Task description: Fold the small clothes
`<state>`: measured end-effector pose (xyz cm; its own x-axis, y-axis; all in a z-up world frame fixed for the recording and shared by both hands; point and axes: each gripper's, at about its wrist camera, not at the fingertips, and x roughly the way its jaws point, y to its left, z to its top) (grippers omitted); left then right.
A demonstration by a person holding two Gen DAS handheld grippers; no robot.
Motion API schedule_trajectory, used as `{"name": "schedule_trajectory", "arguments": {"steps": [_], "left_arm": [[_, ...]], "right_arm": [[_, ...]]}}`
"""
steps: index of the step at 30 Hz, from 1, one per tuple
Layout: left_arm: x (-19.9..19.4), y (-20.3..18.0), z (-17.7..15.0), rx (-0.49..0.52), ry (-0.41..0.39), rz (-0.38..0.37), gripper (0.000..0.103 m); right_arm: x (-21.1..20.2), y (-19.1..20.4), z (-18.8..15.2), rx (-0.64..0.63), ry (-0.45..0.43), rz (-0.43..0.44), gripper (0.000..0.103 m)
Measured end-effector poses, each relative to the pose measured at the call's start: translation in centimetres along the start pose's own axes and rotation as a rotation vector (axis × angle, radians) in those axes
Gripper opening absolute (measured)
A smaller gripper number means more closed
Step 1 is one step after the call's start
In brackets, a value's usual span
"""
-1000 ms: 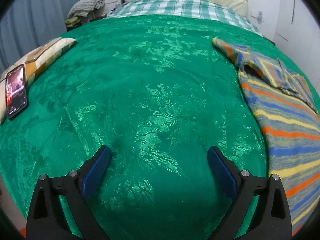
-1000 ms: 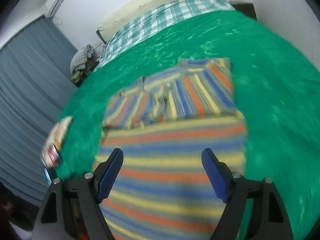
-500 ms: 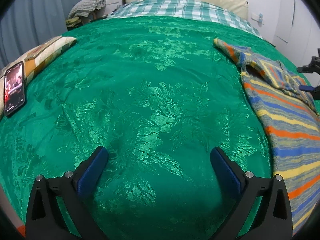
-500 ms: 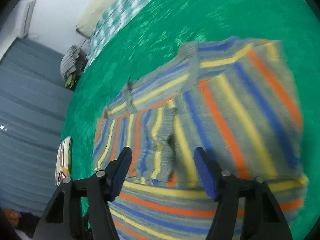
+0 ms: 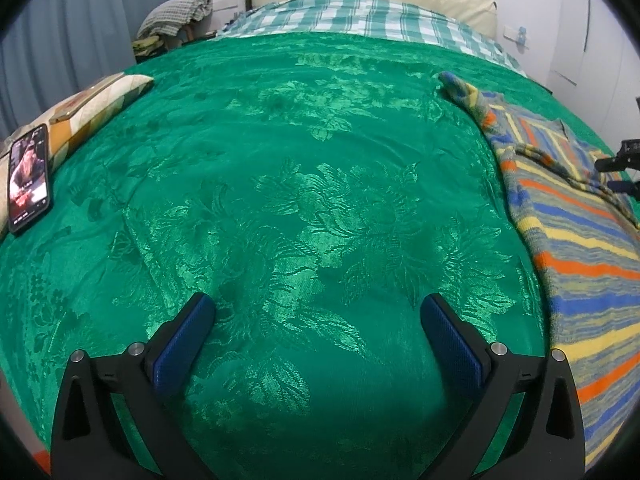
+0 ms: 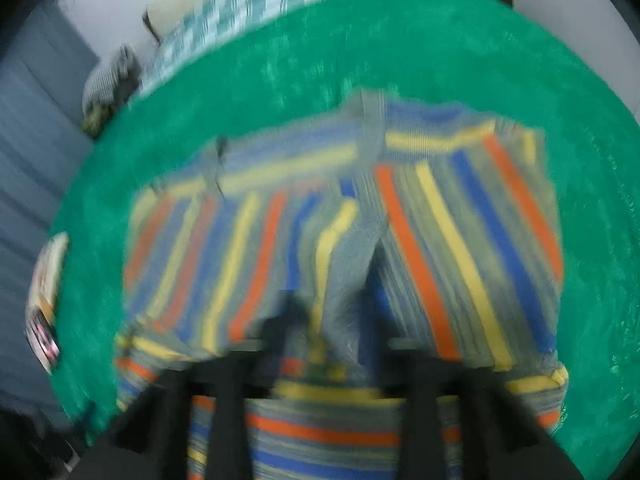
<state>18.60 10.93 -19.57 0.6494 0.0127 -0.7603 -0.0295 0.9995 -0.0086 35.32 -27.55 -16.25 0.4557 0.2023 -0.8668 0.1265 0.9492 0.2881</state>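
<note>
- The right gripper [image 6: 332, 336] sits low over the striped sweater [image 6: 440, 232], its black fingers reaching into the knit near where a folded-in sleeve meets the body. The right wrist view is smeared, so whether the pads press the cloth or only straddle it I cannot tell; a fold of fabric does rise between the two fingers.
- Judging from that placement, the aim is to catch the sleeve edge or a fold line, the natural handle for turning one part of the garment over another.
- In the left wrist view the tip of the right gripper [image 5: 616, 168] shows at the far right edge, above the upper part of the sweater [image 5: 580, 248].
- The left gripper [image 5: 320, 316] hangs with its blue pads wide apart and nothing between them, over bare bedspread and well to the side of the sweater. It seems parked there to leave the other hand room.
- The sweater lies spread on the green bedspread [image 5: 280, 160], with its sleeves appearing drawn in across the chest, so the fold looks partly made.
- A phone [image 5: 30, 178] rests against a patterned cushion [image 5: 96, 104] at the left edge of the bed, well apart from the work.
</note>
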Motion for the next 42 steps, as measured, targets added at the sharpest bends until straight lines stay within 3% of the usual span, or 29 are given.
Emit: {"name": "schedule_trajectory", "arguments": {"steps": [3,6,11,19,24,27,33,42], "left_arm": [[0.0,0.0,-0.1,-0.002,-0.004,-0.003,0.103],[0.0,0.0,-0.1,-0.002,-0.002,-0.002,0.103],[0.0,0.0,-0.1,-0.001,-0.002,0.0,0.103],[-0.1,-0.1,-0.2,0.001,-0.007,0.01,0.103],[-0.2,-0.3,-0.4,0.001,-0.017,0.019,0.103],[-0.2,-0.3,-0.4,0.001,-0.02,0.022,0.103],[-0.2,-0.4,-0.4,0.002,-0.02,0.023,0.103],[-0.2,-0.4,-0.4,0.002,-0.021,0.024,0.103]], "right_arm": [[-1.9,-0.7,-1.1,0.04,-0.092,0.06,0.068],[-4.6,-1.2,-2.8,0.019,-0.167,0.051,0.073],[-10.0,-3.8,-8.6,-0.113,-0.258,-0.071,0.078],[-13.8,-10.4,-18.1,-0.149,-0.295,-0.289,0.081],[-12.8,-14.0,-19.5,-0.036,-0.275,-0.311,0.081],[-11.2,-15.6,-20.2,0.032,-0.229,-0.278,0.089],[-10.6,-15.8,-21.0,0.011,-0.259,-0.258,0.102],[-10.2,-15.6,-21.2,0.012,-0.271,-0.256,0.103]]}}
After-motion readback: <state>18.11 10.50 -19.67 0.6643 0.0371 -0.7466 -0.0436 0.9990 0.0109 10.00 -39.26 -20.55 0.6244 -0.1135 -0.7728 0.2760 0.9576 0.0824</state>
